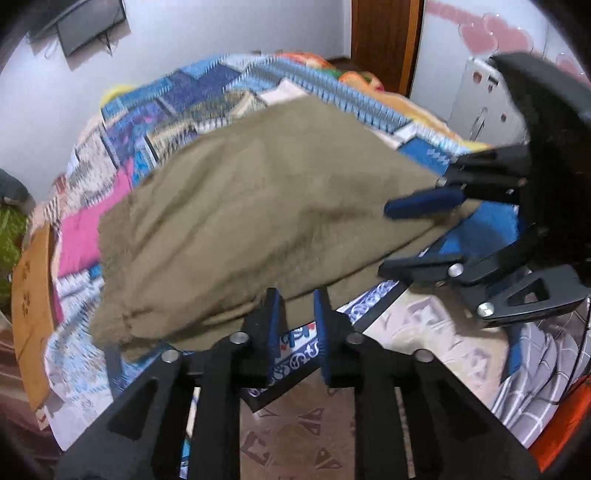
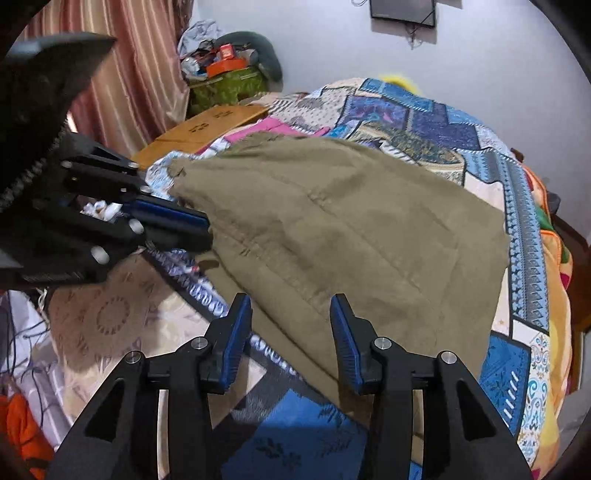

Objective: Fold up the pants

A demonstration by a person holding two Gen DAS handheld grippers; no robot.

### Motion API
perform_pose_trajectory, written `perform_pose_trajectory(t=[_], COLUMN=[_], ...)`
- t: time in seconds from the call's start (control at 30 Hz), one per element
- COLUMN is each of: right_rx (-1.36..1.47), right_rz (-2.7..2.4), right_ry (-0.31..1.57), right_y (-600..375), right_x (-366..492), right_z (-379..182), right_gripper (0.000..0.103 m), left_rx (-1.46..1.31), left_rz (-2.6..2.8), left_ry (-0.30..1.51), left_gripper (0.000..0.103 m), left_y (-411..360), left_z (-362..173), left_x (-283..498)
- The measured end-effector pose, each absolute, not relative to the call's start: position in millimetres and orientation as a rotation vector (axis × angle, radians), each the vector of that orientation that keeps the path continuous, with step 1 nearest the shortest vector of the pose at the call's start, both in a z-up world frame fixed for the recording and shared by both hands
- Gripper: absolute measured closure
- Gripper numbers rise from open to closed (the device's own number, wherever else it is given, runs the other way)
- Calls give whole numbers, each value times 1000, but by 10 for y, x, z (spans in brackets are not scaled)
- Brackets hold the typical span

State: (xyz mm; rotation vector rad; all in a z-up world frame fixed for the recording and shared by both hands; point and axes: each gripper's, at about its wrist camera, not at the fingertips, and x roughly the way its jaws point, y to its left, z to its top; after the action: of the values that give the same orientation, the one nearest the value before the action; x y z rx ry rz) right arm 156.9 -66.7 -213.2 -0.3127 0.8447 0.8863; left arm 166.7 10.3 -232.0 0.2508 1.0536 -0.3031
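Left gripper (image 1: 297,325): nearest the lens in the left wrist view; blue-padded fingers stand a narrow gap apart at the near hem of the cloth; whether they pinch any fabric cannot be told.
Right gripper (image 2: 291,332): fingers set wide, poised over the near edge of the cloth, nothing between them.
Pants (image 2: 340,236): olive-khaki, folded into a broad flat panel lying on the bed, creases running lengthwise; one end reaches toward the wooden board, the other toward the orange blanket.
Bedcover (image 2: 436,122): patchwork of blue, purple, cream and pink panels, spread under the pants; blue zigzag border along one side.
Beige mat (image 2: 107,314): patterned, at the near foot of the bed.
Wooden board (image 2: 207,127): tan, lying beside the bed's far corner.
Orange blanket (image 1: 373,79): bunched at the bed's far side.
Curtain (image 2: 129,81): pink-striped, behind the board.
Green basket (image 2: 229,86): heaped with clutter, against the wall.
Wall screen (image 2: 402,11): dark, mounted on the white wall.
Wooden door (image 1: 386,40): brown, farthest back.
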Motion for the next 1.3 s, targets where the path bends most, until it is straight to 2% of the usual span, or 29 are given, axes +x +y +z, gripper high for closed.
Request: perform_pose_trajectory(t=[0.1, 0.17, 0.2, 0.27, 0.37, 0.63, 0.87, 0.9, 0.97, 1.1, 1.23, 1.3], right_rx=[-328, -317, -307, -281, -266, -211, -293, -313, -340, -316, -253, -207], right_rz=[890, 866, 865, 871, 881, 936, 937, 933, 915, 880, 788, 726], right_ry=[834, 833, 838, 841, 840, 847, 838, 854, 875, 861, 852, 852], right_y=[-641, -628, -624, -621, -603, -694, -648, -625, -601, -713, -959, -1120], right_x=[1542, 1590, 1621, 1666, 1688, 1622, 1476, 1472, 1451, 1418, 1495, 1564], right_z=[-2192, -2200, -2198, -2177, -2132, -1971, -1995, -2026, -2070, -2006, -1933, -1905], right_gripper=[66, 82, 83, 94, 98, 100, 98, 96, 94, 85, 72, 65], left_rx=[225, 207, 209, 232, 277, 249, 195, 173, 149, 96, 21, -15], left_rz=[-308, -309, -312, -314, -313, -297, -234, -208, -152, -19, 48, 61], left_ry=[1046, 1052, 1051, 1042, 1011, 971, 952, 950, 937, 921, 933, 954], left_gripper=[81, 78, 78, 74, 70, 69, 69, 65, 51, 46, 31, 30], left_y=[130, 144, 136, 113, 55, 91, 310, 403, 566, 997, 1346, 1461], left_z=[-2351, -2346, -2341, -2328, -2302, -2173, -2028, -1992, -1937, -1833, -1857, -1938], left_x=[1705, 1737, 1743, 1736, 1695, 1631, 1495, 1483, 1476, 1491, 1577, 1647])
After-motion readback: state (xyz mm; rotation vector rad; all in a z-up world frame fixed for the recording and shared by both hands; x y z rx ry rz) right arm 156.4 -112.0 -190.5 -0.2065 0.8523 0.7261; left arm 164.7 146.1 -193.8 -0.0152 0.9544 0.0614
